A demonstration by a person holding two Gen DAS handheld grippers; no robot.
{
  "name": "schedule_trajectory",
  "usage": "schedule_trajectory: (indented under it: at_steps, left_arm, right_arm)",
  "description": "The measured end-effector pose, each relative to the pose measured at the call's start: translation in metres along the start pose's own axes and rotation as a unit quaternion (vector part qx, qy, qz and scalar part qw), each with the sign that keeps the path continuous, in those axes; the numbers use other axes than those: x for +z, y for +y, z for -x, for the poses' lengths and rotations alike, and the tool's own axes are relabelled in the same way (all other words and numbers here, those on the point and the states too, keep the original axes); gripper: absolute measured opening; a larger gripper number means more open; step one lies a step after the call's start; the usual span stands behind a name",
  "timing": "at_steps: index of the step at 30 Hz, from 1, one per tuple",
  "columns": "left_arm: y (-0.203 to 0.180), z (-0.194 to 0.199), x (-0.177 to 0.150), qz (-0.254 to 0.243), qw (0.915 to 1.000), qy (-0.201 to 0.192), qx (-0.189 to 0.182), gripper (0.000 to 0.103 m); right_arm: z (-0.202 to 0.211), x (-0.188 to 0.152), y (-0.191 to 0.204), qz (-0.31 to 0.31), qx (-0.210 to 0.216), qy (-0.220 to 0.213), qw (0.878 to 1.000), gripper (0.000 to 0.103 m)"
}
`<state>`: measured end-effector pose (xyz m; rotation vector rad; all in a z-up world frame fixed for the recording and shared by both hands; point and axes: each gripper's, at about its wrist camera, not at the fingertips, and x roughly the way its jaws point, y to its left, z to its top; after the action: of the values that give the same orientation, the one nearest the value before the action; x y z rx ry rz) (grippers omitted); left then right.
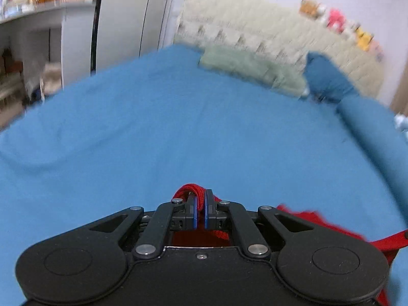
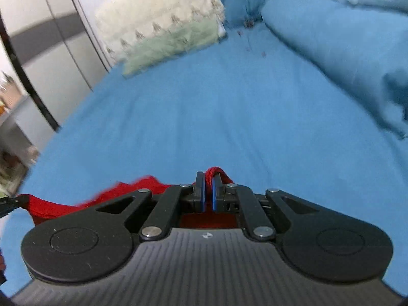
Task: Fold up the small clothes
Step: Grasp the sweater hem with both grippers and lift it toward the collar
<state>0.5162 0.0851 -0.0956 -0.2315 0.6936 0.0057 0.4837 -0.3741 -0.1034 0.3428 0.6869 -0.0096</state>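
The left gripper [image 1: 201,205] and right gripper [image 2: 208,191] are each pinched tight on an edge of the red garment [image 2: 122,193], which stretches between them. Beyond lies wide bare blue bedsheet [image 1: 165,127]. A green pillow [image 1: 251,70] sits along its far edge.

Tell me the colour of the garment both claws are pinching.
Red garment, clearest in the right wrist view.

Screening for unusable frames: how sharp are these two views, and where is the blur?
Left wrist view: left gripper and the pinched red garment are sharp; pillows and shelf smear with motion blur. Right wrist view: right gripper is crisp; the blue bedsheet and background streak. Fisheye bending in both; lighting even, no glare.
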Motion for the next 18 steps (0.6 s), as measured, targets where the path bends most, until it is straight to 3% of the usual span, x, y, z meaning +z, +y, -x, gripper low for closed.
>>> schedule_trajectory:
  at_steps: [3, 7, 9, 10, 11, 12, 13, 14, 16, 18]
  left_arm:
    - [0.004, -0.042, -0.015, 0.002, 0.9996, 0.023, 0.013, 0.005]
    - [0.009, -0.067, -0.013, -0.008, 0.9996, 0.025, 0.014, 0.006]
    - [0.010, -0.070, -0.010, -0.005, 0.9996, 0.024, 0.013, 0.011]
    - [0.012, -0.067, -0.010, -0.004, 0.9998, 0.018, 0.011, 0.020]
    - [0.014, -0.062, -0.010, -0.004, 0.9999, 0.010, 0.010, 0.034]
    - [0.008, -0.052, -0.012, -0.010, 0.9999, -0.003, 0.008, 0.041]
    - [0.007, -0.040, -0.014, -0.023, 0.9996, -0.016, 0.007, 0.052]
    - [0.007, -0.023, -0.020, -0.040, 0.9987, -0.030, 0.006, 0.058]
    - [0.004, -0.005, -0.035, -0.065, 0.9972, -0.035, -0.006, 0.059]
    - [0.003, 0.001, -0.054, -0.081, 0.9960, -0.007, -0.036, 0.059]
  right_arm:
    - [-0.045, -0.010, -0.010, -0.012, -0.011, 0.013, 1.000, 0.020]
    - [-0.078, -0.006, -0.014, -0.009, -0.014, 0.005, 1.000, 0.020]
    - [-0.089, -0.005, -0.018, -0.010, -0.011, 0.007, 1.000, 0.023]
    - [-0.090, -0.005, -0.018, -0.007, -0.010, 0.007, 1.000, 0.025]
    - [-0.089, -0.006, -0.018, -0.005, -0.007, 0.005, 1.000, 0.035]
    - [-0.083, -0.008, -0.018, -0.003, -0.003, -0.001, 1.000, 0.060]
    - [-0.074, -0.012, -0.016, 0.002, -0.003, -0.016, 1.000, 0.075]
    - [-0.066, -0.015, -0.012, 0.013, -0.001, -0.036, 0.999, 0.096]
    - [-0.046, -0.031, -0.003, 0.046, 0.021, -0.065, 0.997, 0.102]
    - [-0.041, -0.046, 0.007, 0.070, 0.045, -0.044, 0.996, 0.102]
